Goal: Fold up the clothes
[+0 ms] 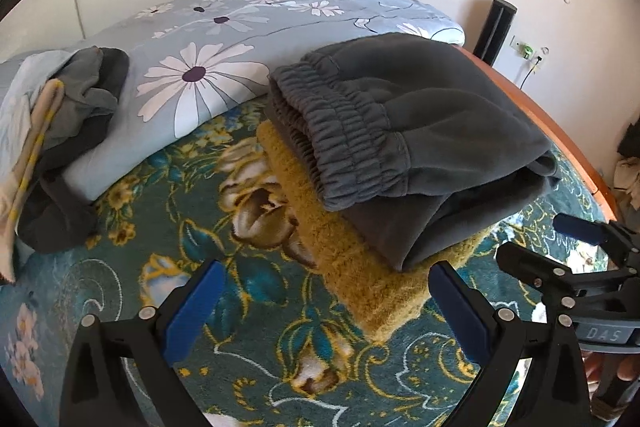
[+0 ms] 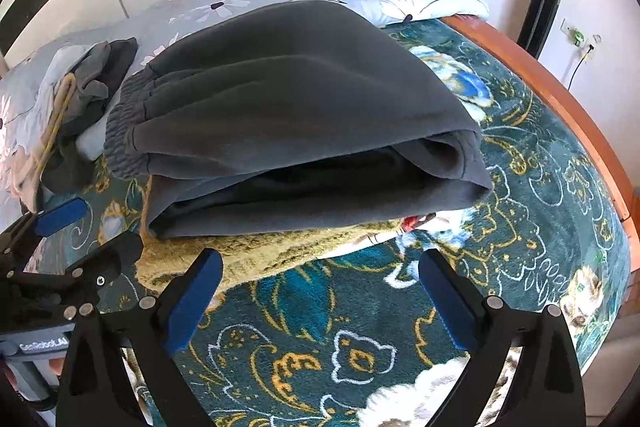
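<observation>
Left wrist view: taken low over the teal floral blanket (image 1: 168,227), looking forward and slightly down between its own two blue-padded fingers (image 1: 192,315) toward the far wall; the folded grey trousers (image 1: 420,115) lie near, right of centre. Right wrist view: same low height and same heading, set further right and closer, so the grey trousers (image 2: 288,91) fill the middle. Shared ground: the trousers, the mustard knit (image 1: 360,267) beneath them, the daisy quilt (image 1: 208,39), the heap of clothes (image 1: 76,107) at left. Each view catches the other gripper at its edge.

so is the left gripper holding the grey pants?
No, the left gripper is open and empty, short of the grey pants.
</observation>
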`<state>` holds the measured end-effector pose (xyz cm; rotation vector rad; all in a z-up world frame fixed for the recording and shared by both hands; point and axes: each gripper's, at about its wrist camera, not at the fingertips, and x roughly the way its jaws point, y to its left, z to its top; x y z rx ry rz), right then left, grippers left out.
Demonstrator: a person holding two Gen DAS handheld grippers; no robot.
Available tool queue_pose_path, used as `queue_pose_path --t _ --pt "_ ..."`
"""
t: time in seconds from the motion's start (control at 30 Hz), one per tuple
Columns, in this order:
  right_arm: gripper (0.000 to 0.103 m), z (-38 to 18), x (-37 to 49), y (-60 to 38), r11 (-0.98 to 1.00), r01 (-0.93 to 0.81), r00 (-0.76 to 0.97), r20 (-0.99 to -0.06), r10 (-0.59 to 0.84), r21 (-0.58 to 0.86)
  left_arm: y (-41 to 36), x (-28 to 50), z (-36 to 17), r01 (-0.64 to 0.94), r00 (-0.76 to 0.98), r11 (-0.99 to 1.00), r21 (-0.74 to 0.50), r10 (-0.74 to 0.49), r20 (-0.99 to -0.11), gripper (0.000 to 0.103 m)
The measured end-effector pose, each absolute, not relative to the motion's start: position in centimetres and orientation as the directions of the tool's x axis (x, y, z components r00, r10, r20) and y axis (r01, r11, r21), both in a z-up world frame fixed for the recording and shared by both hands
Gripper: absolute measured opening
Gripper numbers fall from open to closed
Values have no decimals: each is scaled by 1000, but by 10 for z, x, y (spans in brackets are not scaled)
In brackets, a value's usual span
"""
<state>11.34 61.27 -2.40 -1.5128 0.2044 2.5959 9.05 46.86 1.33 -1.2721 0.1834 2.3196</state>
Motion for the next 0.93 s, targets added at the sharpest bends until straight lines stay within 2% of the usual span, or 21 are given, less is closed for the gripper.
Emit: queue_pose_path --t 0.2,0.4,0.93 --pt "99 -25 116 616 -980 -194 -488 -871 63 38 473 99 11 -497 -488 -865 -67 343 -802 103" --pt "103 -26 119 619 -977 -210 -491 -867 82 27 474 97 6 -486 -476 -871 -67 329 -816 103" --pt "103 -29 115 611 -982 -188 -478 -876 73 20 468 91 -3 -460 -456 -884 -90 322 -830 103"
